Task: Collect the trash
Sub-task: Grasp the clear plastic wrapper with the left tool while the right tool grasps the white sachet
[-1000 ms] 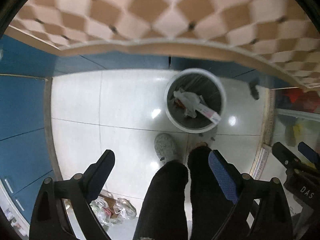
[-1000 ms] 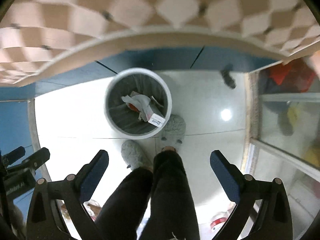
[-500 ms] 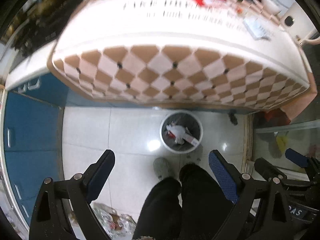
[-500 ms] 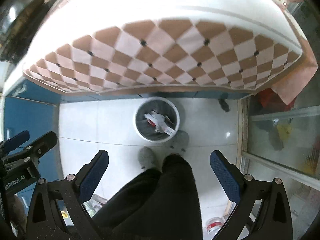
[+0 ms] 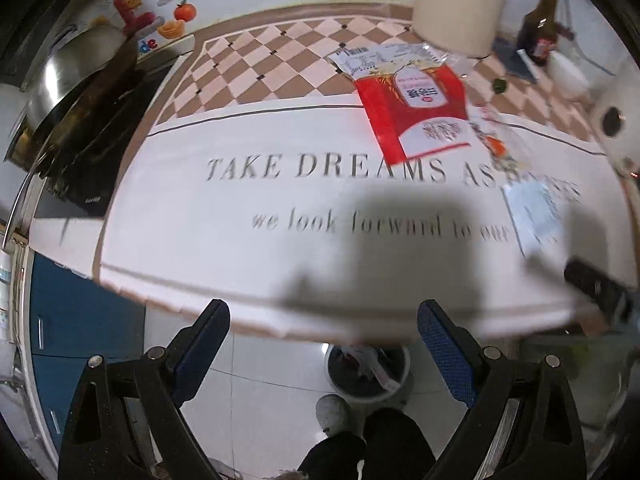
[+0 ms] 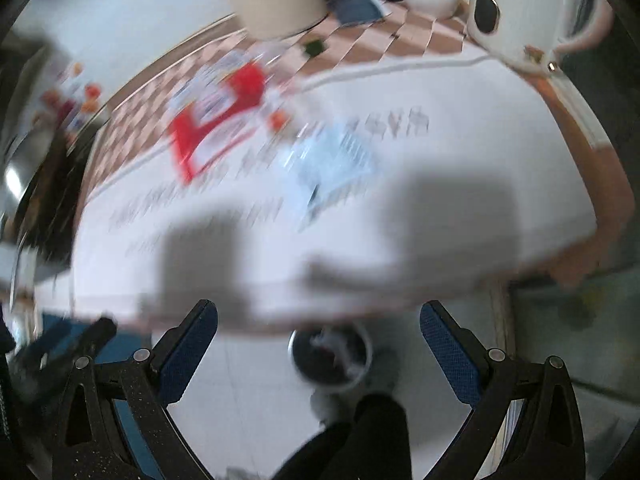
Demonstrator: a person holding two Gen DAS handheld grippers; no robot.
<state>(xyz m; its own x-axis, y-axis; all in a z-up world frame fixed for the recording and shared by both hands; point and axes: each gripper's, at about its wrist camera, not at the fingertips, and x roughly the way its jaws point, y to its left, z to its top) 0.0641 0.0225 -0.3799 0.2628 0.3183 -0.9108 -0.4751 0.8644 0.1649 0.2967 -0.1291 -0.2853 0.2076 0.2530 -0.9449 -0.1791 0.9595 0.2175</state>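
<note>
**Both grippers swing up from the bin to the table**

Left wrist view now looks across the tablecloth [image 5: 280, 216], where half a second ago it looked down at the floor with the bin in the middle of the frame. The bin [image 5: 367, 368] now sits low in the frame, partly hidden under the table edge, already holding scraps. The left gripper [image 5: 322, 346] is spread wide with nothing between its fingers, and the right gripper [image 6: 318, 344] is equally wide and empty, its picture badly smeared by motion.

On the cloth lie a red packet [image 5: 416, 108], a pale blue wrapper [image 5: 534, 214] near the right edge, and a small clear wrapper [image 5: 496, 136] between them. A bottle [image 5: 542, 24], a pan [image 5: 76, 76] and a white kettle [image 6: 520, 8] stand around them and look like keepers.

This seems to be the turn back for another piece; the blue wrapper looks nearest.
</note>
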